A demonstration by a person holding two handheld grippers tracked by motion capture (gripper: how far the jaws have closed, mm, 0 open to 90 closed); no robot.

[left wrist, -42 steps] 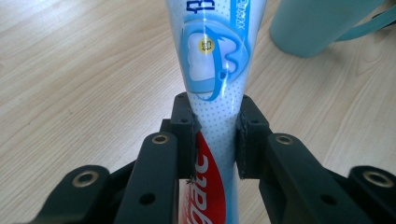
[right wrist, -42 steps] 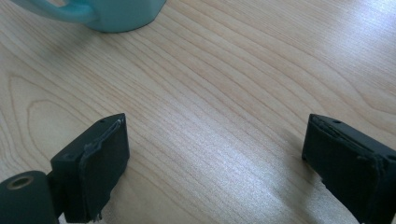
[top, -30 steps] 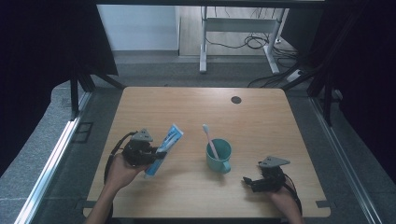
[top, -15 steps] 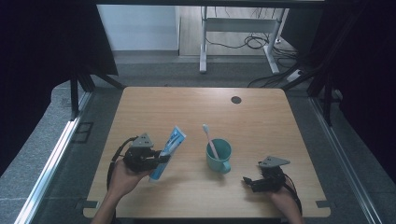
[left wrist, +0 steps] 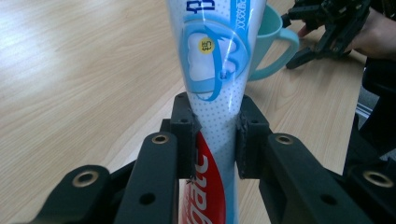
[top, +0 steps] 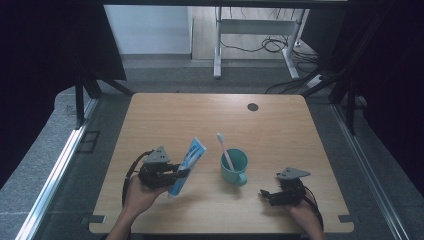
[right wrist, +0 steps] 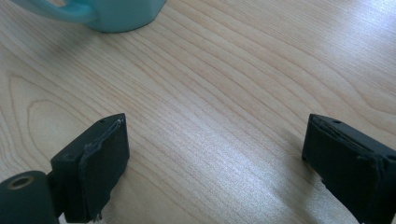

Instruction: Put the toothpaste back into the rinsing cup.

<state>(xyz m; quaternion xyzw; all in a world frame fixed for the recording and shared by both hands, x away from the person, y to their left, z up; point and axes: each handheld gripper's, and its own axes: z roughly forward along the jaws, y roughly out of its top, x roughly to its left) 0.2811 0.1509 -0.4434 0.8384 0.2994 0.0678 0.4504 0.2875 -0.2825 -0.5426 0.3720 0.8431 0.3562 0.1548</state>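
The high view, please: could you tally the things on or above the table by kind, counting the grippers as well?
Toothpaste tube: 1, clamped in the left gripper.
Toothbrush: 1, standing in the mug.
Teal mug: 1.
Grippers: 2, the left one and the right gripper, which is open.
Total: 5.

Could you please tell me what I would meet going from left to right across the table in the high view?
Left claw → toothpaste tube → toothbrush → green mug → right claw.
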